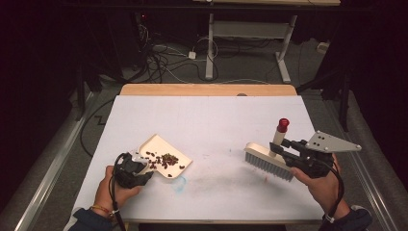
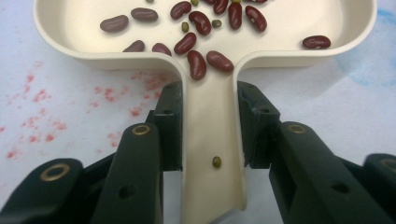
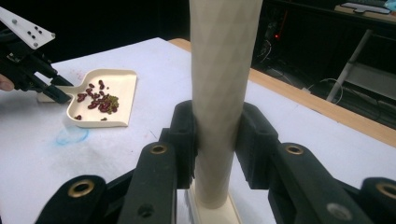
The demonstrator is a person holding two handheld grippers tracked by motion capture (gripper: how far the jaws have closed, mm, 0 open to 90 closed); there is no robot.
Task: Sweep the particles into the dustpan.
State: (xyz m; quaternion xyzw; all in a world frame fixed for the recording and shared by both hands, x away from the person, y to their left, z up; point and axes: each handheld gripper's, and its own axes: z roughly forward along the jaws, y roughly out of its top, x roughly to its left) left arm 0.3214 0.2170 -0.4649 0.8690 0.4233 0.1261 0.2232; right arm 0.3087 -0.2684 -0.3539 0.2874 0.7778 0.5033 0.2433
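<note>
Left gripper (image 2: 209,140) jaws pinch dustpan (image 2: 205,56) handle, beans (image 2: 196,64) inside; right gripper (image 3: 215,144) jaws pinch brush (image 3: 222,93) handle.

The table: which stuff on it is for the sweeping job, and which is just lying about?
For the job: dustpan, beans, brush, left tongs, right tongs.
Lying about: cables on the floor, desk legs behind.

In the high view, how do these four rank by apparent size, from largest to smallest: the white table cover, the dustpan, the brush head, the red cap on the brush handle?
1. white table cover
2. dustpan and brush head: these look alike in extent, so I do not rank them.
3. red cap, clearly the smallest.
</note>
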